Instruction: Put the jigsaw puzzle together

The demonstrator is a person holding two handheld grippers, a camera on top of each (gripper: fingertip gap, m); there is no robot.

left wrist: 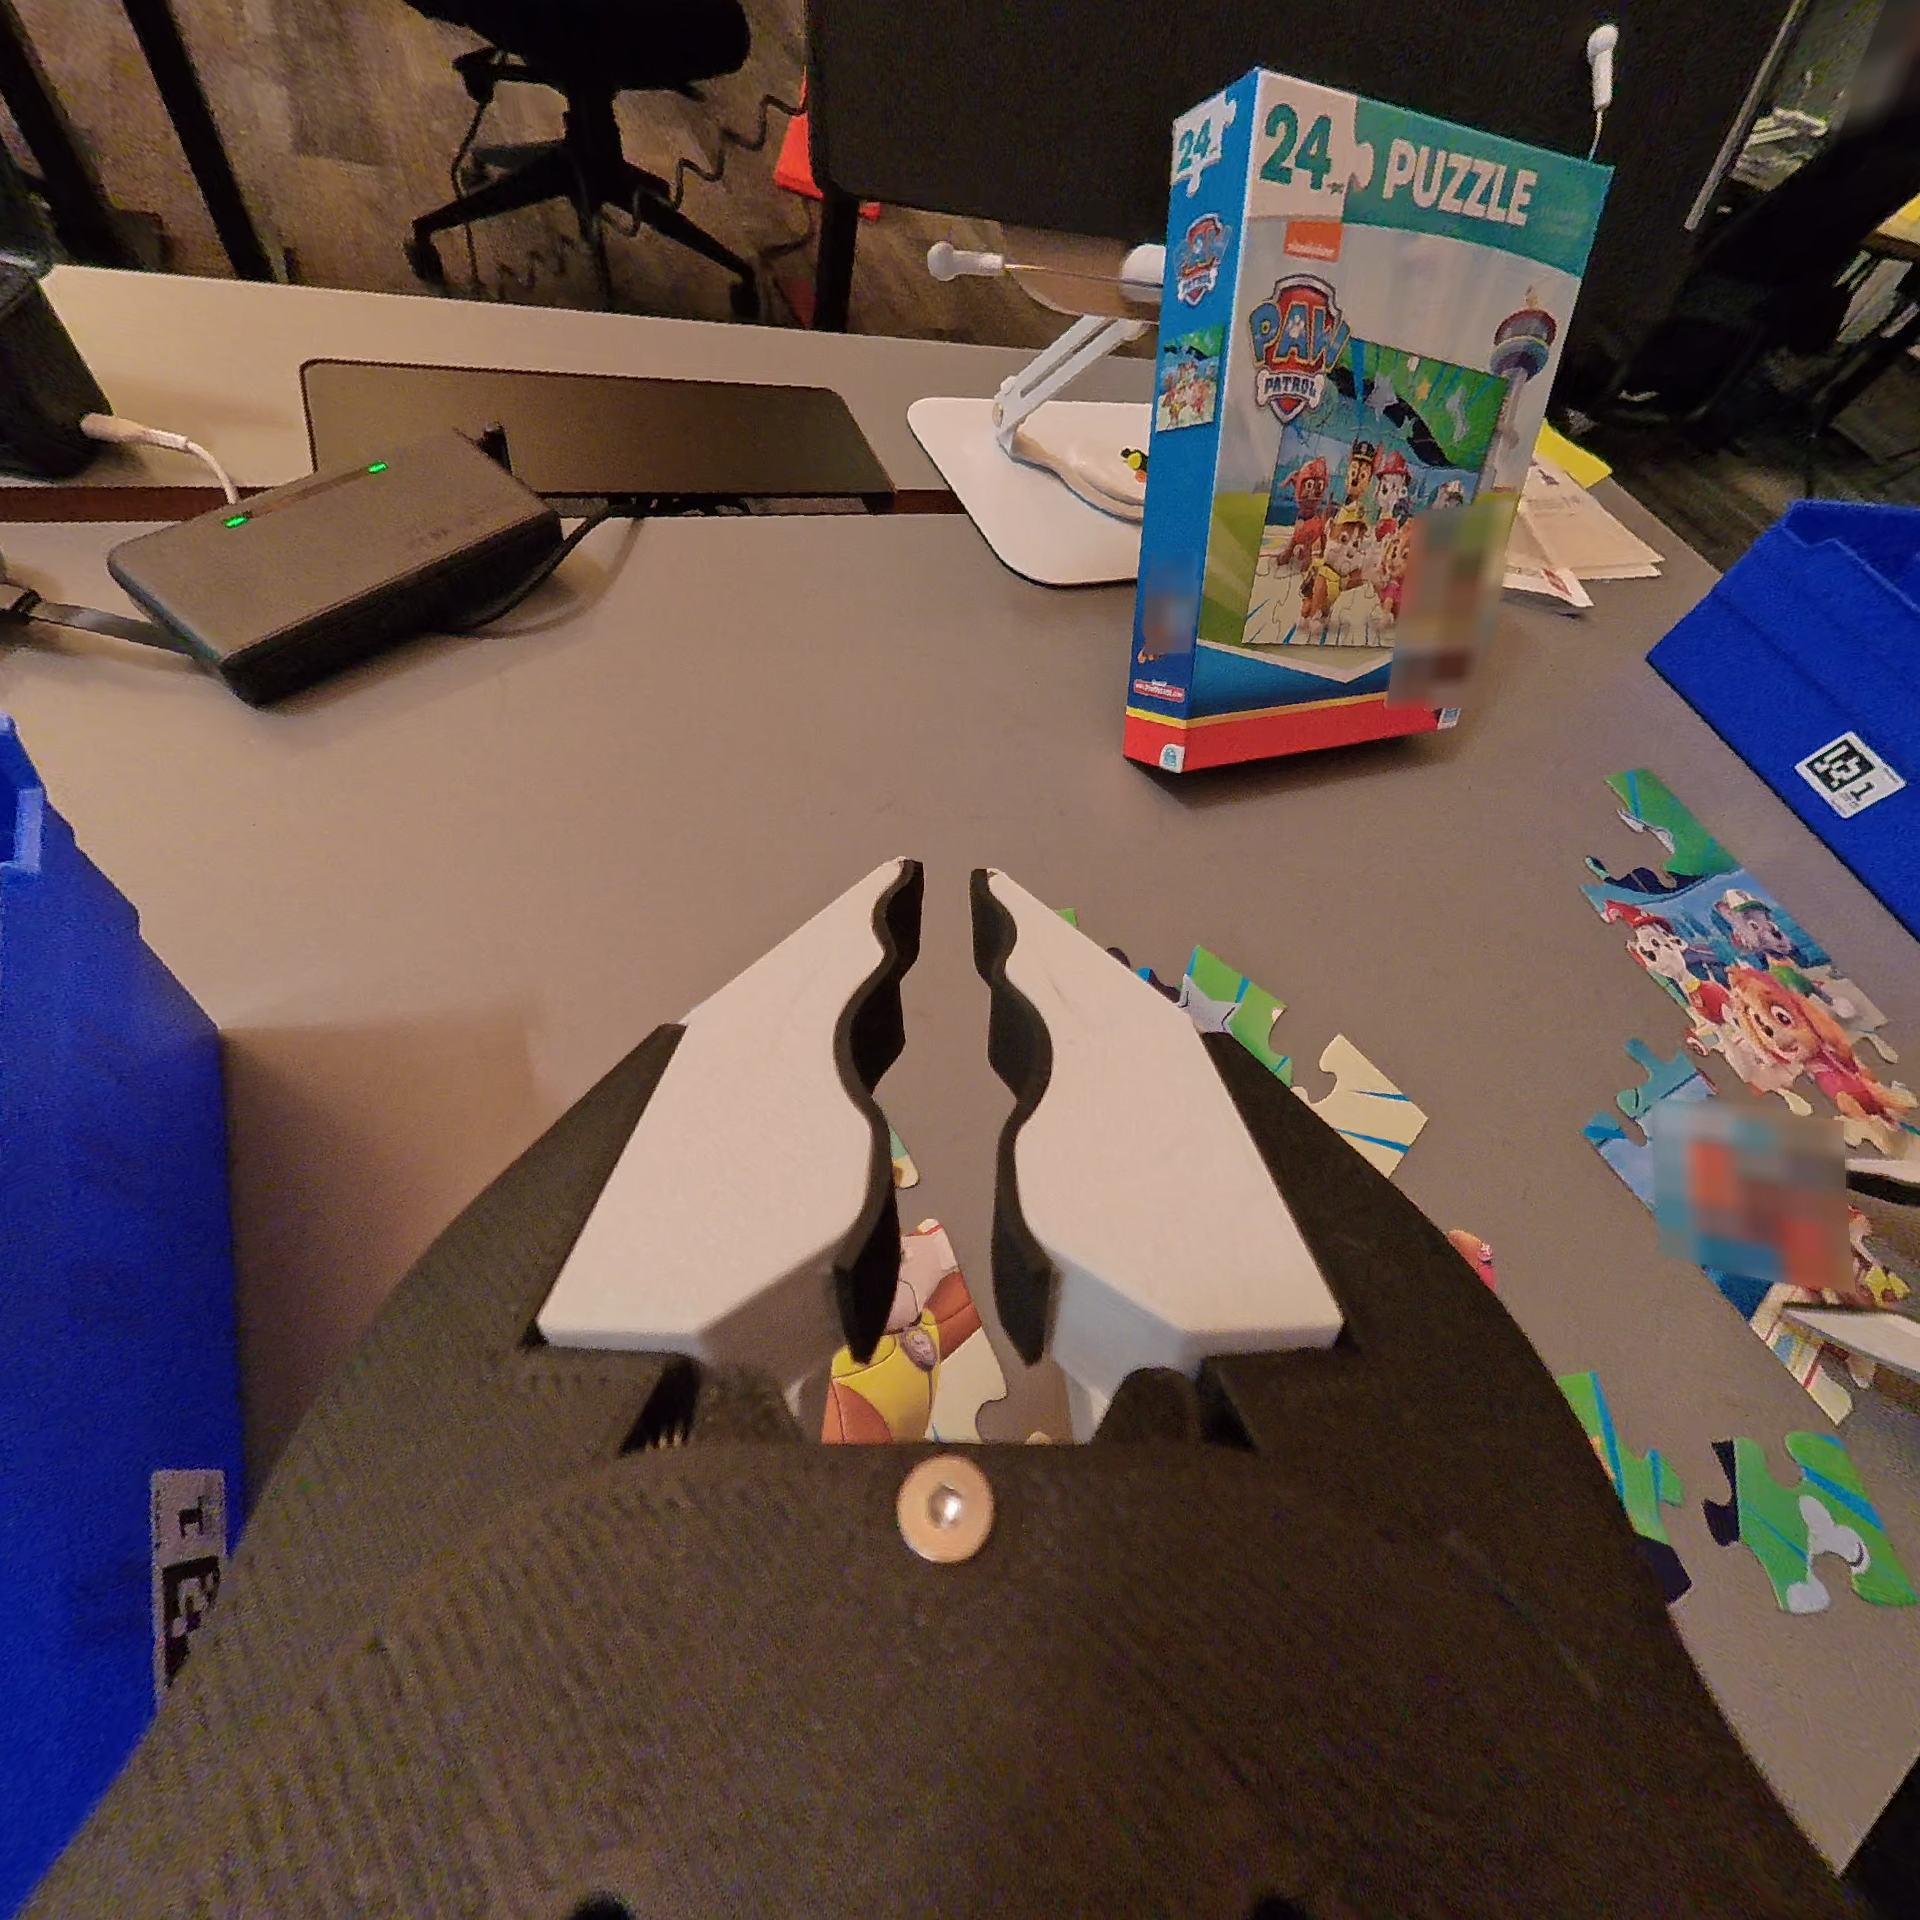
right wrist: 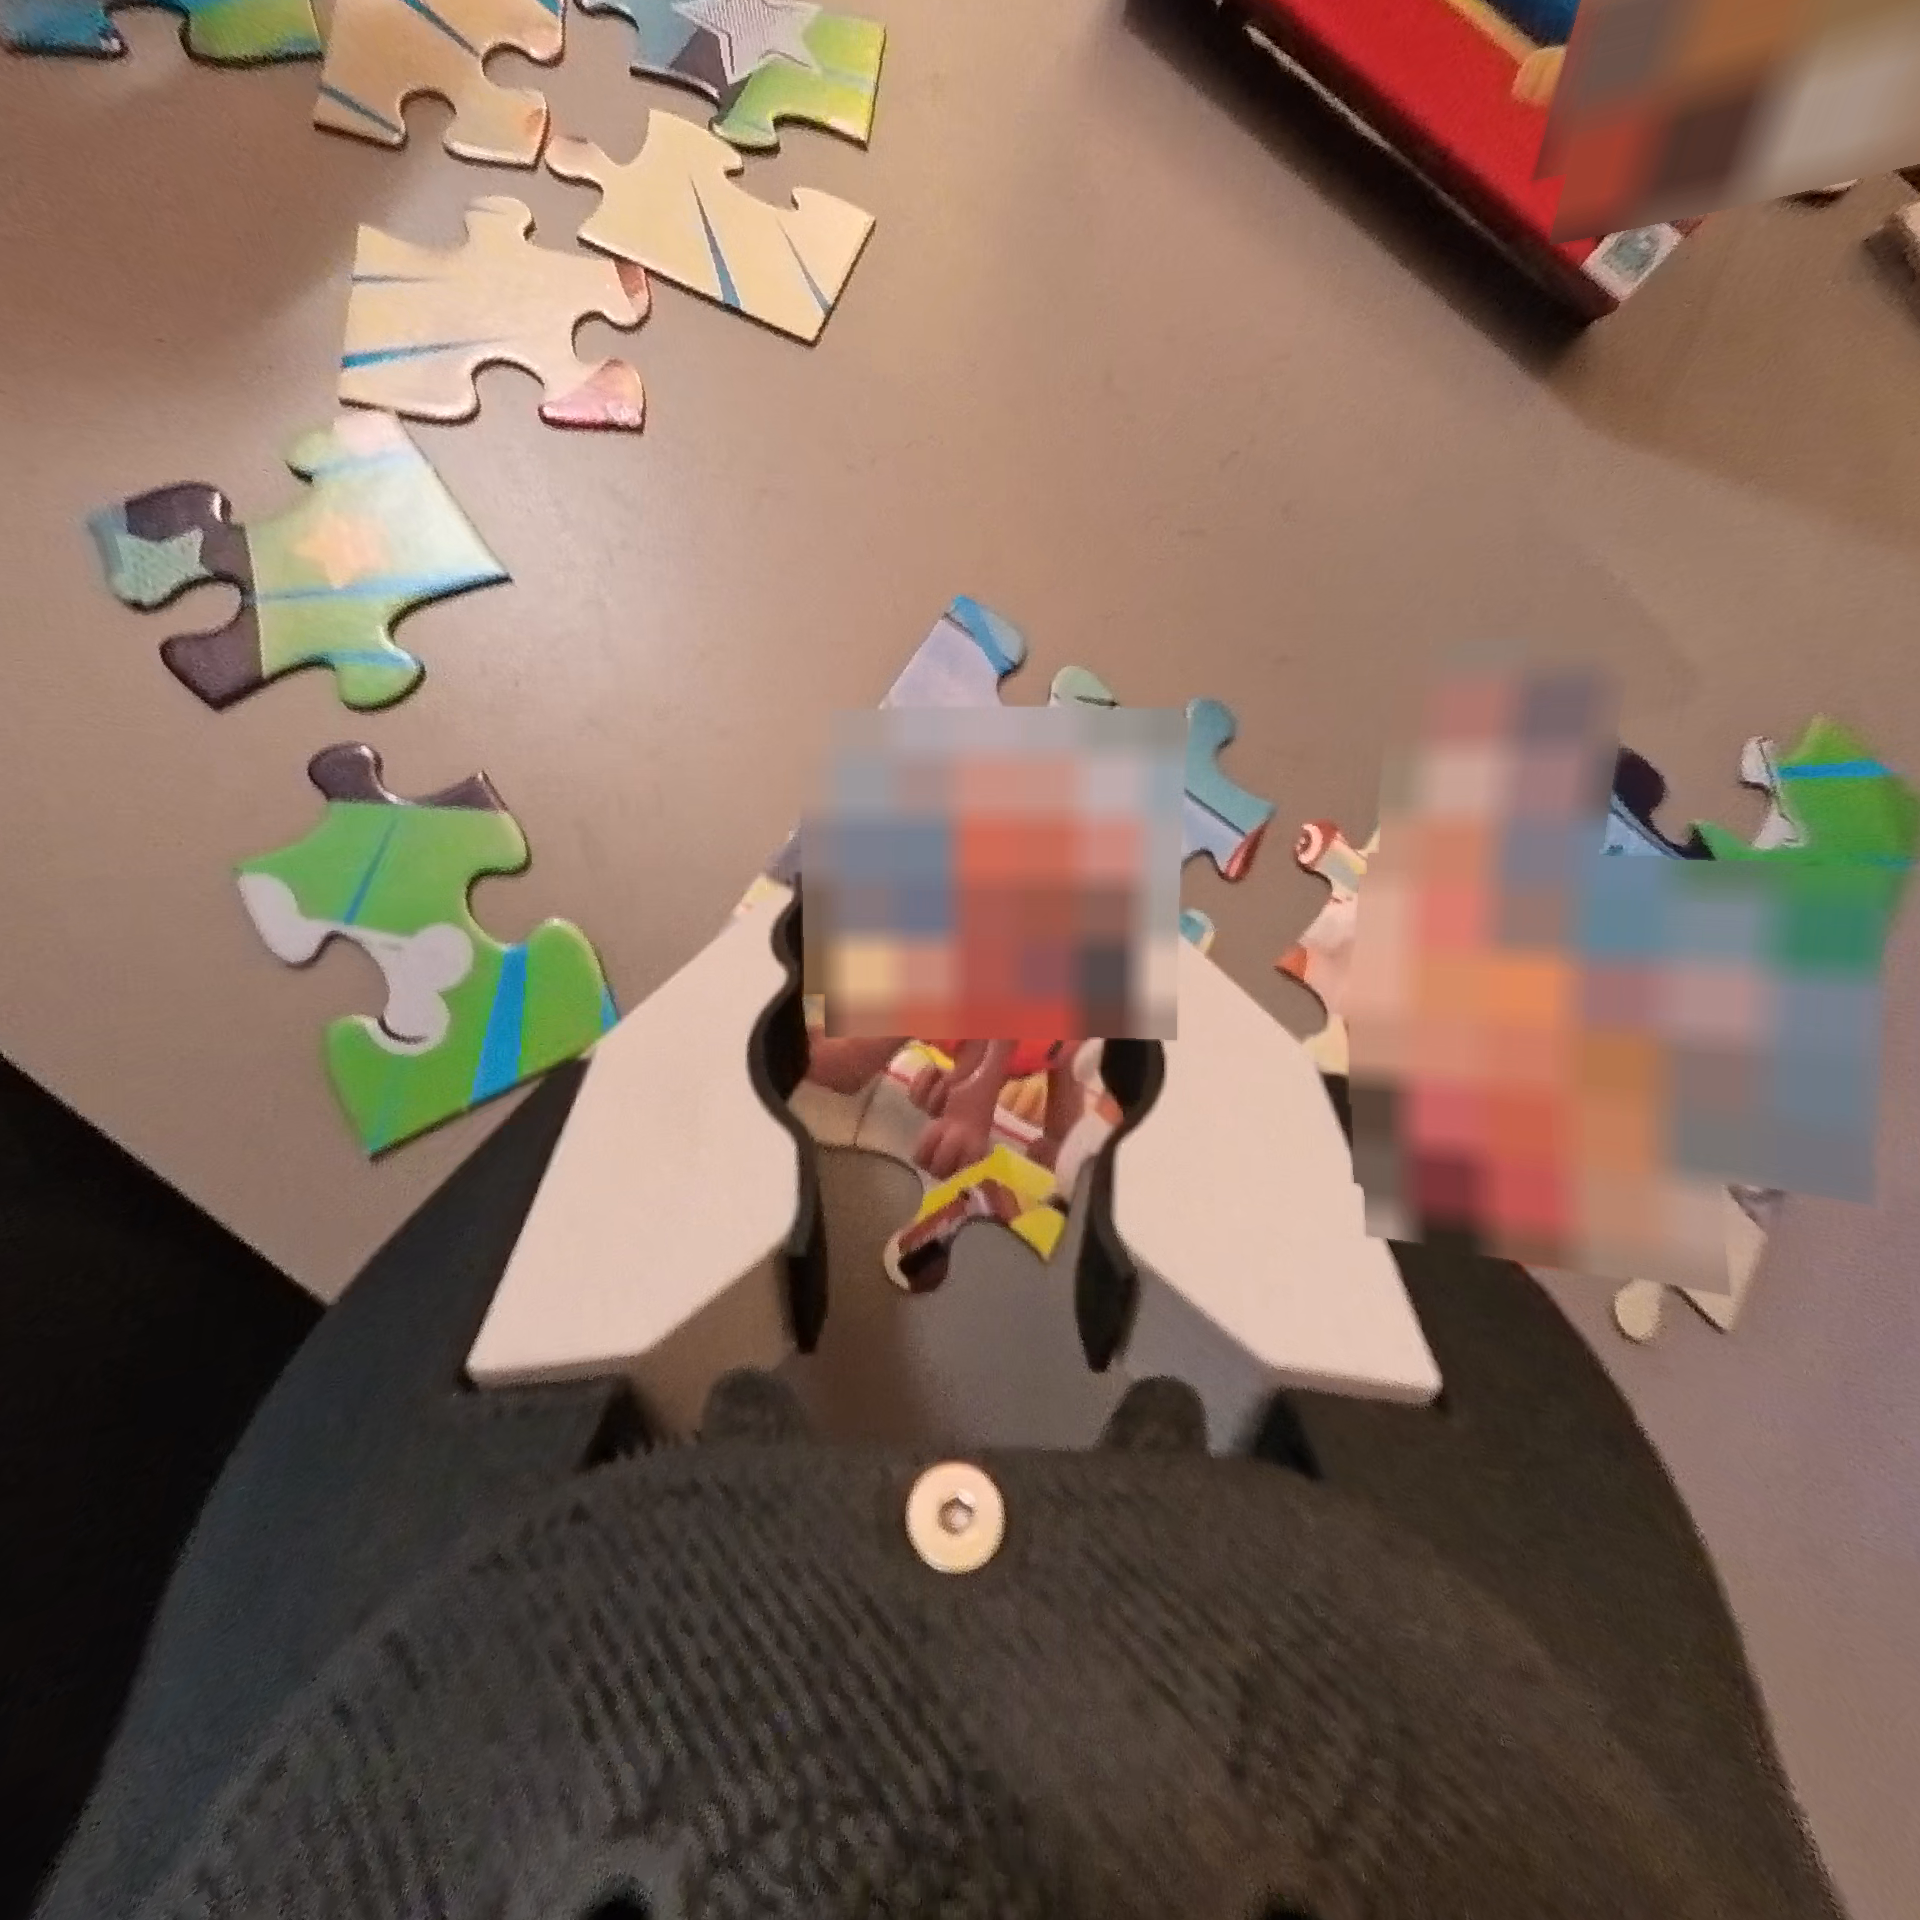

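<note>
Puzzle pieces [right wrist: 416, 956] lie scattered, picture side up, on the grey table [left wrist: 623, 831], some joined into a strip [left wrist: 1745, 997] near the upright puzzle box [left wrist: 1351, 436].

The left gripper [left wrist: 945, 878] hovers over bare table with its fingers a narrow slit apart and nothing between them. One loose piece [left wrist: 914, 1340] lies under it.

The right gripper [right wrist: 987, 935] stands much wider over a colourful piece [right wrist: 987, 1122]. Its fingertips are hidden, so whether it grips that piece cannot be told.

Glossy cardboard puzzle pieces [right wrist: 416, 956] on a smooth matt table [left wrist: 727, 790].
</note>
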